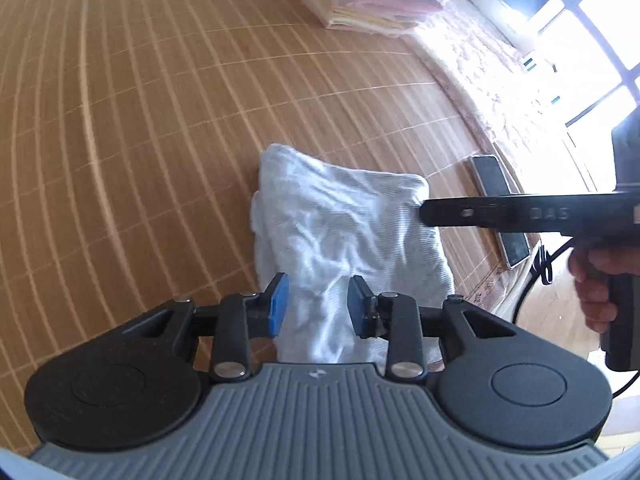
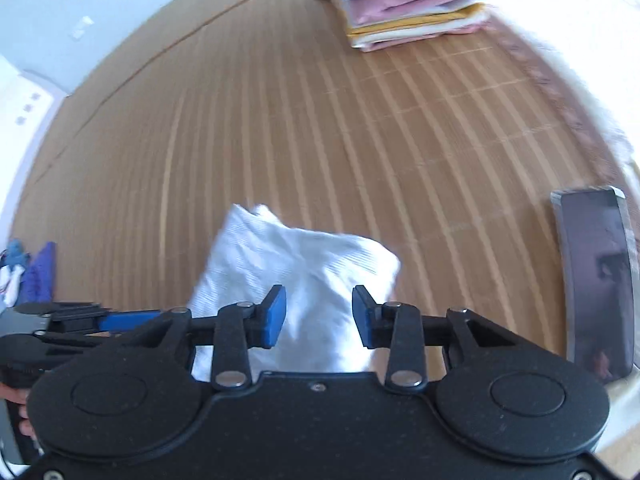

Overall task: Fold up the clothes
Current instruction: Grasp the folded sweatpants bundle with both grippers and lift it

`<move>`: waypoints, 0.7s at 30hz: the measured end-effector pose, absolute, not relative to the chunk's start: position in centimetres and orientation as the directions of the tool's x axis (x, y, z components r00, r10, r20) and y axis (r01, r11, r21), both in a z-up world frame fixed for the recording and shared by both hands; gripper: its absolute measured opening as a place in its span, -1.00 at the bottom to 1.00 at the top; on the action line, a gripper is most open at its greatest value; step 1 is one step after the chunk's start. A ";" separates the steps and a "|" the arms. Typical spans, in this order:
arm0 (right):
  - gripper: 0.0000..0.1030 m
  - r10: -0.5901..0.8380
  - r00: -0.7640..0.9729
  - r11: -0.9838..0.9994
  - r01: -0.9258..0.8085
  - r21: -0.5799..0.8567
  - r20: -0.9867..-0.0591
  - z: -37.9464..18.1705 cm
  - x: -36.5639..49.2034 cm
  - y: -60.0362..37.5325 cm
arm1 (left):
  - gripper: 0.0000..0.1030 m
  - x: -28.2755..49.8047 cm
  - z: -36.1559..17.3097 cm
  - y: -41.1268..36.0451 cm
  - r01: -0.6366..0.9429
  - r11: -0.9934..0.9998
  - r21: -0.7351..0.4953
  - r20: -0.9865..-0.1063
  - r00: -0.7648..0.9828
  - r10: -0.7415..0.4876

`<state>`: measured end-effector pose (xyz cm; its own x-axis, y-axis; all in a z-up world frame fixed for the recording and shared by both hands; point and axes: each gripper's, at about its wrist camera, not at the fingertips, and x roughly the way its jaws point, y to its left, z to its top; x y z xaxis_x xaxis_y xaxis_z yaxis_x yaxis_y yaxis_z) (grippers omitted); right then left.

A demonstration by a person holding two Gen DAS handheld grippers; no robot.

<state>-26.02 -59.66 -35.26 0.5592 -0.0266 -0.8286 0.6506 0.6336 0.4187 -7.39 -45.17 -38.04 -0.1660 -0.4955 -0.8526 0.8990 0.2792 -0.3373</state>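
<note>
Evidently late stage | left gripper (image 1: 318,306) and right gripper (image 2: 319,318): jaws parted, pads clear of cloth | small folded white ribbed cloth garment (image 1: 344,232) lay flat just beyond both | stack of folded pink, yellow and navy clothes (image 2: 416,4) sat far ahead | remaining: move to stack.

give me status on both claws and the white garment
Left claw open, right claw open, both over white garment, nothing gripped. Garment folded on mat. Phone lies alongside, clear.
</note>
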 end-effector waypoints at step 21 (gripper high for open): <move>0.21 -0.021 0.619 0.335 0.744 0.578 -0.785 -40.5 -29.7 -62.1 | 0.19 -3.1 -43.6 -44.2 0.668 0.514 -0.538 -0.821 -0.275 -0.500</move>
<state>-29.67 -62.10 -40.46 0.6192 -0.0205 -0.7849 0.7441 0.3347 0.5782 -3.08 -44.22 -43.57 -0.2754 -0.5004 -0.8208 0.6680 0.5144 -0.5378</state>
